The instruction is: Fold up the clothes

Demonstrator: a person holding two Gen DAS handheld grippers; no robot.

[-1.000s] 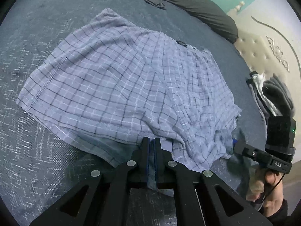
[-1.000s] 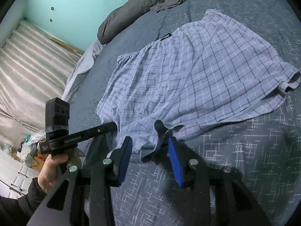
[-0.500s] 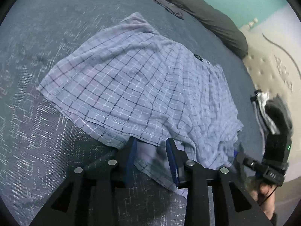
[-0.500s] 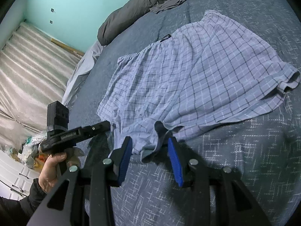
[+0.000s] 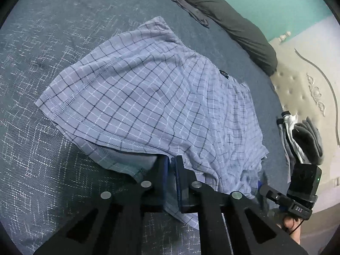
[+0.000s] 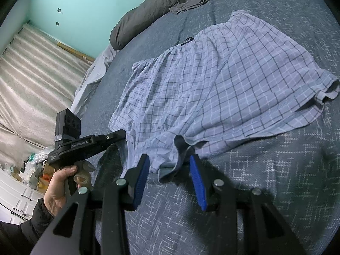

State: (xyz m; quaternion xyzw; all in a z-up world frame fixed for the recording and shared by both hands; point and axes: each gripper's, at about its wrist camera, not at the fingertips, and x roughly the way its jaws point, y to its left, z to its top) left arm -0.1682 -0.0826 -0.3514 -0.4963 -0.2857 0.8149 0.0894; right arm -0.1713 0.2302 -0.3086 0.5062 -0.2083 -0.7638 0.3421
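You're in home bedroom: bed point(image 5: 53, 42) under blue patterned cover, dark duvet point(image 6: 148, 8) bunched at far edge, tufted headboard point(image 5: 297, 89), teal wall point(image 6: 74, 0), white drawers point(image 6: 12, 199) beside you.

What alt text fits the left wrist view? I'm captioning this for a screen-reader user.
The left gripper is shut on the near hem of plaid boxer shorts lying on a blue patterned bedspread. At right, a hand holds the other gripper near a stack of folded clothes, with a dark duvet behind.
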